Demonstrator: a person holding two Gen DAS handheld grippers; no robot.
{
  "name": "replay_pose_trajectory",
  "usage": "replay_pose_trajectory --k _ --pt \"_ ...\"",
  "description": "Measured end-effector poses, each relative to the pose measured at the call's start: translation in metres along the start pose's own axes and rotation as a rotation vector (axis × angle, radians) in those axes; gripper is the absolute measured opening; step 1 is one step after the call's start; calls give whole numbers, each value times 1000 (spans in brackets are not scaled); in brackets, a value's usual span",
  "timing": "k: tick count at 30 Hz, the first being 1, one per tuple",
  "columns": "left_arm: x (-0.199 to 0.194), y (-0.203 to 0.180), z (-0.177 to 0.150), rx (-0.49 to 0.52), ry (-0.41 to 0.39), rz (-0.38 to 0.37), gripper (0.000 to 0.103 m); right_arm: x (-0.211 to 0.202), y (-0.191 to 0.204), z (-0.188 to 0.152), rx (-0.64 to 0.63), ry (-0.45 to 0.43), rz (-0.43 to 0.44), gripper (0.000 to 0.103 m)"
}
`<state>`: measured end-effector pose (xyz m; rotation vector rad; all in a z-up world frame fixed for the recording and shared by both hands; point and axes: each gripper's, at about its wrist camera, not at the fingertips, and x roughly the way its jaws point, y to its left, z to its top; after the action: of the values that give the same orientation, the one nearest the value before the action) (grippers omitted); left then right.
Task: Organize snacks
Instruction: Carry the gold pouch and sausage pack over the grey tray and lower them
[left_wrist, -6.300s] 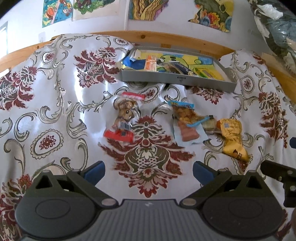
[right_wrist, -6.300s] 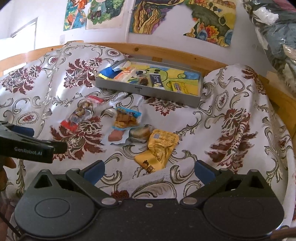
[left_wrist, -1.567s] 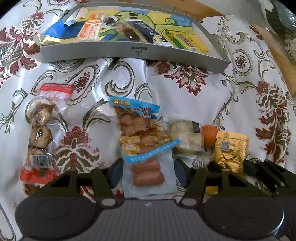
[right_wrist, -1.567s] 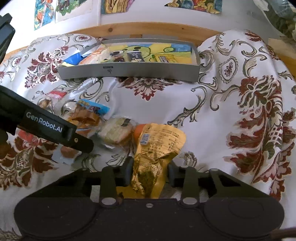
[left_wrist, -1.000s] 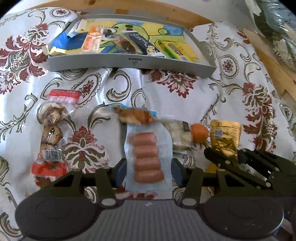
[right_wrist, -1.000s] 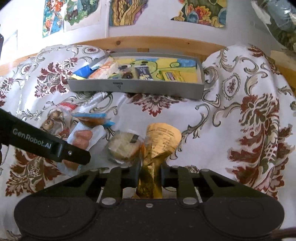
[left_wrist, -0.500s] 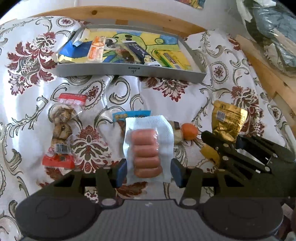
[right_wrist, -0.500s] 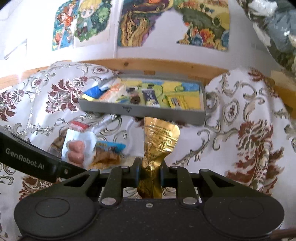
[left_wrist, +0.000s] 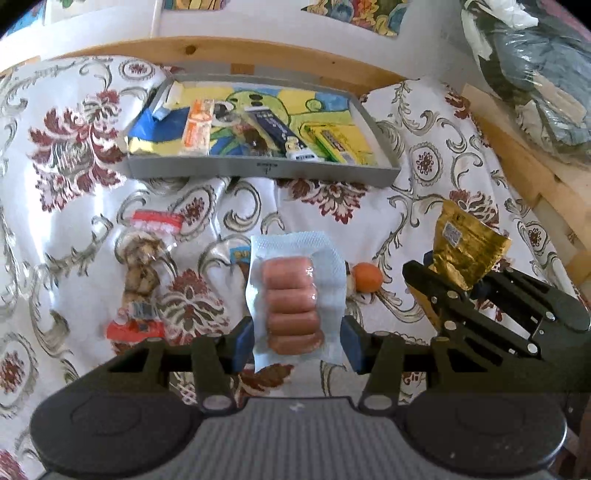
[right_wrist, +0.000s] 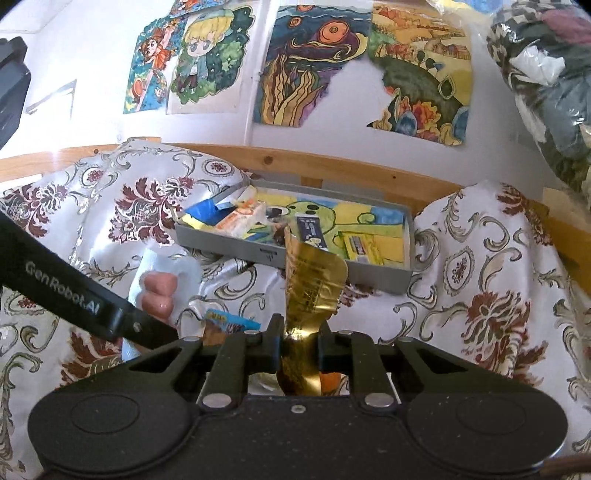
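Two packets held above the patterned cloth (left_wrist: 92, 206), one per gripper.

Left gripper (left_wrist: 295, 341): jaws partly closed on one sausage pack (left_wrist: 293, 299), four sausages counted. Right gripper (right_wrist: 301, 345): jaws narrow, pinched on one gold pouch (right_wrist: 314, 280). One grey tray (left_wrist: 258, 170) is seen beyond, already stocked. One red-ended packet (left_wrist: 142, 280) is left on the cloth.

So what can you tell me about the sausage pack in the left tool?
The sausage pack is a pale, textured vacuum-sealed pouch with four short pinkish sausages stacked in a row, visible through the clear front. It stands roughly upright, lifted above the patterned cloth, pinched at its lower sides between the blue-padded fingers of the left tool. Its wide sealed edges look flat and intact. The right wrist view shows only its top.
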<state>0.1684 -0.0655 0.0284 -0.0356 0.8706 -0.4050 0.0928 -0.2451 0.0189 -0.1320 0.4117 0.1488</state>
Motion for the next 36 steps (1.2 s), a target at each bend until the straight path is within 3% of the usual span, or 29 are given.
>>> replay_pose_trajectory --k 7,17,25,30,36 --pt "-4 15 46 59 -41 12 55 10 -9 38 -45 -43 3 17" --pt "36 51 141 0 -196 16 55 110 -38 132 -86 -66 38 18" --pt "90 64 192 -87 -247 -11 55 197 -66 159 -43 107 54 18" --pt "123 65 193 -98 -200 -33 55 229 -72 150 -6 209 69 18" --pt "148 61 181 -91 -143 -43 55 244 -73 139 4 271 89 19"
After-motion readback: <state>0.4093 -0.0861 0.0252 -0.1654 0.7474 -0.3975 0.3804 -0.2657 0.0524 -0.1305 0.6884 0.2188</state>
